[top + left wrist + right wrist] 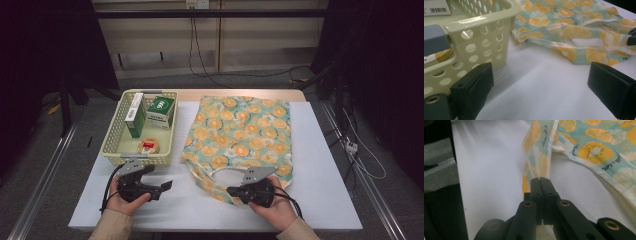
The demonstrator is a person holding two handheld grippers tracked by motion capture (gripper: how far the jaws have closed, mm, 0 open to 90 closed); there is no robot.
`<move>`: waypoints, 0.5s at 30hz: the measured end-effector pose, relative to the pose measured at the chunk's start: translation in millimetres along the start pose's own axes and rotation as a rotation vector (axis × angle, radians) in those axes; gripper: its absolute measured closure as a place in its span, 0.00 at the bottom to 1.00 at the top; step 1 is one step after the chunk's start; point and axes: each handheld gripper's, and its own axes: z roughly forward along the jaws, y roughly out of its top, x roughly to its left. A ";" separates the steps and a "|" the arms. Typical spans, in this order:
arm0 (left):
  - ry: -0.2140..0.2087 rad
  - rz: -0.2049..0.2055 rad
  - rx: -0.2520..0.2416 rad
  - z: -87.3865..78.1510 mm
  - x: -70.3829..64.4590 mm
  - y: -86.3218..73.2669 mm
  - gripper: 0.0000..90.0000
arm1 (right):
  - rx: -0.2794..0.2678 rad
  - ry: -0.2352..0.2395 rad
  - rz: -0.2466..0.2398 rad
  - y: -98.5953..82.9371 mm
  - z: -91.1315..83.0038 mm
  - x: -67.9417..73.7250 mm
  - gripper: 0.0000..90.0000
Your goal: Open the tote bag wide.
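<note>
A tote bag (pixel 245 132) printed with orange slices on teal lies flat on the white table (pixel 325 200), its handles toward me. My right gripper (pixel 231 190) is at the bag's near edge, shut on a handle strap (pixel 541 160) that runs up from the closed jaws of the right gripper (pixel 540 181). My left gripper (pixel 160 179) rests on the table just in front of the cream basket (pixel 112 150), open and holding nothing. In the left gripper view the left gripper (pixel 541 85) has bare table between its jaws, with the basket (pixel 481 32) on the left and the bag (pixel 574 27) beyond.
The perforated basket holds a white-and-green box (pixel 135 115), a green box (pixel 161 111) and a small round tin (pixel 149 146). Bare table lies between basket and bag and along the near edge. Dark floor and cables surround the table.
</note>
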 end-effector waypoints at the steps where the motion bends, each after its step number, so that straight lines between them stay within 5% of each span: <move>1: 0.000 0.000 0.003 -0.2 -0.1 0.1 0.07 | 0.000 0.000 0.000 0.0 0.0 0.0 1.00; 9: -0.005 0.006 0.001 0.3 -2.3 0.3 0.07 | -0.016 -0.017 -0.035 29.3 -12.5 -15.5 1.00; 15: -0.013 0.013 -0.006 -0.6 -4.3 0.1 0.07 | -0.008 -0.075 -0.039 59.5 -21.2 -53.2 1.00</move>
